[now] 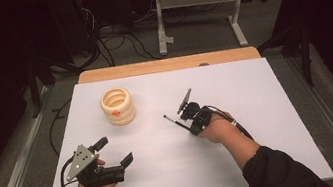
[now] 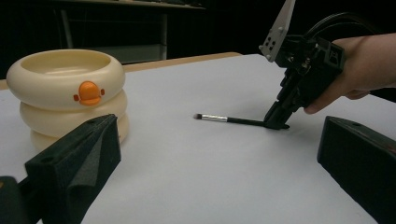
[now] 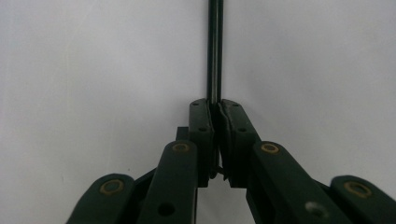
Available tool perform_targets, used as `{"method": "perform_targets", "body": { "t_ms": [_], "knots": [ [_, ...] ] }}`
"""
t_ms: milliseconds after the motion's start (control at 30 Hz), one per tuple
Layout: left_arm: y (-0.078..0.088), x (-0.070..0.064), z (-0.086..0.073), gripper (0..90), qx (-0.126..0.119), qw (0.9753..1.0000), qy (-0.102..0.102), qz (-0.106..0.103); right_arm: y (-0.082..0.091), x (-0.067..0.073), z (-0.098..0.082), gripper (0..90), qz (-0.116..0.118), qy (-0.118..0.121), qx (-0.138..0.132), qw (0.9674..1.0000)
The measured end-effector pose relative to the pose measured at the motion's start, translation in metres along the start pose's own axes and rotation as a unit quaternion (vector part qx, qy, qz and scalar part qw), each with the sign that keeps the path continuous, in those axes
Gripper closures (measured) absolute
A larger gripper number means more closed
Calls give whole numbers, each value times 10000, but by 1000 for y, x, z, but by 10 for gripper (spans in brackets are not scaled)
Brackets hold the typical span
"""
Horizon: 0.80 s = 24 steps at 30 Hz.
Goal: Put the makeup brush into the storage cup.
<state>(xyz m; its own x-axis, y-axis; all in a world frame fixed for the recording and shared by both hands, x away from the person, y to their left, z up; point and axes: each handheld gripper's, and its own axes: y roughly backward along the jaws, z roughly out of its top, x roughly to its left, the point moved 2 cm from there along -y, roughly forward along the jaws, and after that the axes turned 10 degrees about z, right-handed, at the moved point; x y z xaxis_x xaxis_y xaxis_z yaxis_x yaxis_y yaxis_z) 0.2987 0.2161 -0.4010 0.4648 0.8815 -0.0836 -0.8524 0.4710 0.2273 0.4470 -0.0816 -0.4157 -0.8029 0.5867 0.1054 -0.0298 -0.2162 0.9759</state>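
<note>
Right gripper (image 1: 191,126), fingers clenching the brush (image 2: 224,119) handle's near end, is pointing its bristles far-left toward the cup (image 1: 117,106); left gripper (image 1: 115,151) released.

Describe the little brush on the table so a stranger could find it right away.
On the white table, look right of the cream ringed pot with an orange beak. The brush lies flat there, its handle end pinched in the right gripper. It is the one thin black stick, silver-collared.

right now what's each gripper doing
left gripper: open, holding nothing
right gripper: shut on the makeup brush, pinching its handle end against the table
</note>
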Motion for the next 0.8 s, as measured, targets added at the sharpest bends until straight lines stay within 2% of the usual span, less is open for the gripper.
{"method": "perform_targets", "body": {
  "t_ms": [167,267,367,400,433,567,800],
  "knots": [
    [1,0,0,1,1,10000,16,-1,0,0,0,864,-33,118,24,9999],
    [2,1,0,1,-14,10000,23,2,1,1,1,864,-45,19,67,10000],
    [2,2,0,1,-16,10000,38,5,1,2,1,863,-83,77,47,9999],
    [2,2,0,1,-14,10000,44,5,5,3,0,863,-120,21,36,9999],
    [2,2,0,1,-14,10000,44,6,7,2,0,864,-135,98,-12,9999],
    [1,2,0,1,-15,10000,14,6,16,0,-4,863,-201,78,-16,9998],
    [1,1,1,1,-13,10000,9,0,31,-4,-20,863,-288,4,-18,9996]
  ]
}}
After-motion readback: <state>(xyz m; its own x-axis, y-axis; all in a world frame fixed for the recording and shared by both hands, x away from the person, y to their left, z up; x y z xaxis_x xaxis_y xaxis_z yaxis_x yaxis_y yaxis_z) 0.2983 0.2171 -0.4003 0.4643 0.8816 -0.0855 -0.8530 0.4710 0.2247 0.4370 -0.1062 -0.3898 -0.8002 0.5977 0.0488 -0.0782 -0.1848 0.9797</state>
